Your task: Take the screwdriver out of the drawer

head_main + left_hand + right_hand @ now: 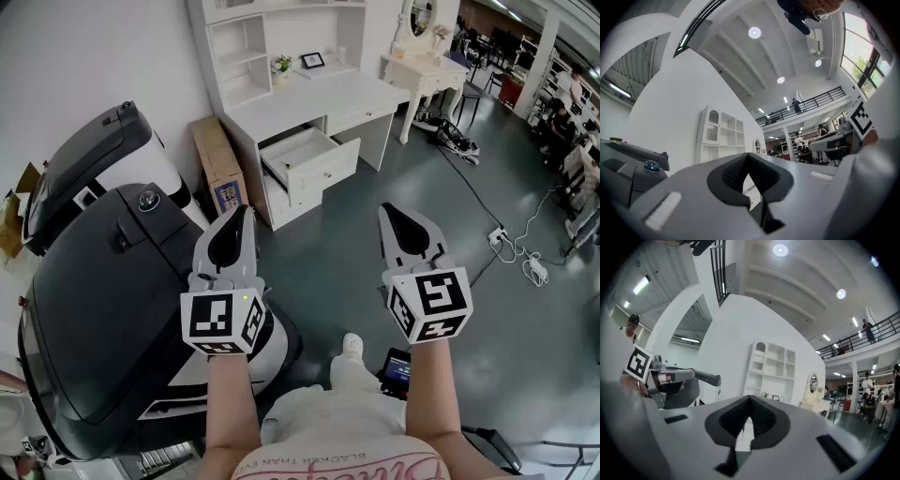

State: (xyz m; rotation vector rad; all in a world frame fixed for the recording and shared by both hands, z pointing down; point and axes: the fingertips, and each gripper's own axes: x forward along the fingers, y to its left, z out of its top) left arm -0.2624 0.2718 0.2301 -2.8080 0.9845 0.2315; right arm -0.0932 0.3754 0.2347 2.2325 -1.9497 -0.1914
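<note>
Two grey hand-held tools, each bearing a cube of square markers, are held out side by side over a grey-green floor (pixel 450 216), well apart from a white wooden desk (pixel 347 94) with a shelved hutch. The left tool (pixel 242 214) has its jaws closed tip to tip, with nothing between the black pads. The right tool (pixel 389 214) is likewise closed and empty.

One white drawer (pixel 323 173) stands pulled out from the desk's front, below its left end as the head view shows it. The screwdriver cannot be made out inside it from here. A small potted plant (pixel 281 66) and a dark picture frame (pixel 312 60) sit along the desk's back edge. A brown cardboard box (pixel 220 169) leans against the desk's left side. Large dark grey lidded machines (pixel 103 309) fill the floor to the left of the tools. A white power strip with its cable (pixel 534 267) lies on the floor at right.
</note>
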